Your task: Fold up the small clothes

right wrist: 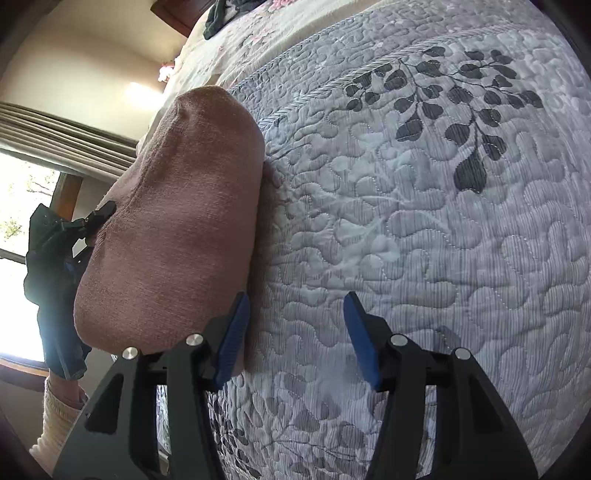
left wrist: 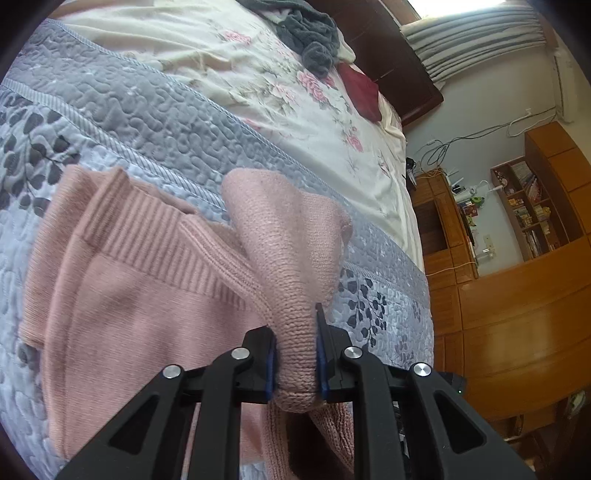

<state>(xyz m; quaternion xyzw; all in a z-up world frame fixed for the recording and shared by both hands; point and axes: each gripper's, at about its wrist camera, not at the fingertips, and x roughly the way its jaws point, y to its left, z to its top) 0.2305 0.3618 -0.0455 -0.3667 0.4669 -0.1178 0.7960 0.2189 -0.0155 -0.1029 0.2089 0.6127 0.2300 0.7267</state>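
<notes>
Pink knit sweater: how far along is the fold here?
Early to midway. The pink knit sweater lies on the quilted bedspread. In hand: the left gripper is shut on a lifted fold of it. The right gripper is open beside it. Left: laying that fold down; the grey clothes lie unfolded.

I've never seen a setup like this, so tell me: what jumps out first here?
A pink knit sweater lies on a grey quilt, with one fold pinched in the left gripper and lifted. The right gripper hangs open over the quilt beside the raised pink cloth. Farther up the bed lies a dark grey garment.
</notes>
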